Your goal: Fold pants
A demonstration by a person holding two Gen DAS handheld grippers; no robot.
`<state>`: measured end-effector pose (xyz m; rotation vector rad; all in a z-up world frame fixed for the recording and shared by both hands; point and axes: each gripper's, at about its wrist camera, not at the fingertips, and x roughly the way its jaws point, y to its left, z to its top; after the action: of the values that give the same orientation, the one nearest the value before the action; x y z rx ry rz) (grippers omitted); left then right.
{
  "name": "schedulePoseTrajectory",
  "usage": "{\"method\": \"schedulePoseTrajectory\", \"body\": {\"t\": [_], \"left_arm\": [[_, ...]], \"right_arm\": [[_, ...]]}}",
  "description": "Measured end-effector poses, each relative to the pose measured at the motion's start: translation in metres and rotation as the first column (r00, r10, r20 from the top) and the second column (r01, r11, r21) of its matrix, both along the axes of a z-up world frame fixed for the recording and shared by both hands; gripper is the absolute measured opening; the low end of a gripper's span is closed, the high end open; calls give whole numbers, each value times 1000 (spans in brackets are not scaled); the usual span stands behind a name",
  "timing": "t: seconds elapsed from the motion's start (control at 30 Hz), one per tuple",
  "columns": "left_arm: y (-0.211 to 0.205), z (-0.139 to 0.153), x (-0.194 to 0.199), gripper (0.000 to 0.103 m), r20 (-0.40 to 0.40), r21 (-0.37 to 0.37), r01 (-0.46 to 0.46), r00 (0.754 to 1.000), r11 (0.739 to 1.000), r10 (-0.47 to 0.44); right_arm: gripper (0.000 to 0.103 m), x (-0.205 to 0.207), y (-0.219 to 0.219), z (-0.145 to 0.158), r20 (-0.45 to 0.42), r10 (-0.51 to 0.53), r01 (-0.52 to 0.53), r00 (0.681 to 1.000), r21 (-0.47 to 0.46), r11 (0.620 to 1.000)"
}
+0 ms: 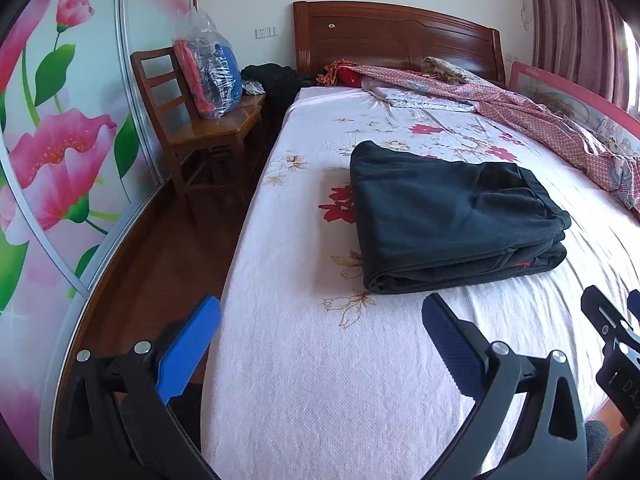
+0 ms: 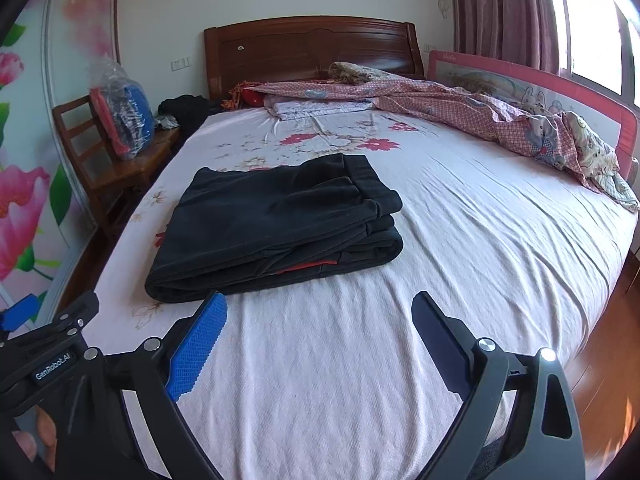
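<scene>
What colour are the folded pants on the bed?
The pants are black, with a bit of red at the folded edge, clearest in the right wrist view.

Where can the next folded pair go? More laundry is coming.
Bare sheet lies between the folded pants and the bed rail, and in front of the pants. The headboard end is crowded with a quilt.

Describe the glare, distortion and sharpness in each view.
Left wrist: fisheye bends the wardrobe door; folded pants sharp, evenly lit. Right wrist: window blown out; glint on a right gripper bolt; bed edge bowed.
</scene>
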<state>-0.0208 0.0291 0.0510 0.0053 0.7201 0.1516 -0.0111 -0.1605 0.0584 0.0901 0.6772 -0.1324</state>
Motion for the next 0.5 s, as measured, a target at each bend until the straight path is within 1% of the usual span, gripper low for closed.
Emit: {"method": "schedulePoseTrajectory", "body": {"t": [0.07,0.17,0.3,0.5], "left_arm": [[0,-1,1,101,-9,-13,9,1000,1000,-9],[-1,-3,2,101,-17,-11,16,1000,1000,-16],[-2,-6,3,101,-30,-11,24,999,1000,-24],[-2,-7,3,101,-29,-20,24,999,1000,-24]], "right_arm": [[93,1,-1,-1,-6,5,-5,1000,11,1000],[93,1,-1,-3,-14,9,-9,1000,23,1000],[93,2,1,-4,-20,8,-8,1000,12,1000],[93,3,2,-5,-28,18,-17,999,21,1000]]}}
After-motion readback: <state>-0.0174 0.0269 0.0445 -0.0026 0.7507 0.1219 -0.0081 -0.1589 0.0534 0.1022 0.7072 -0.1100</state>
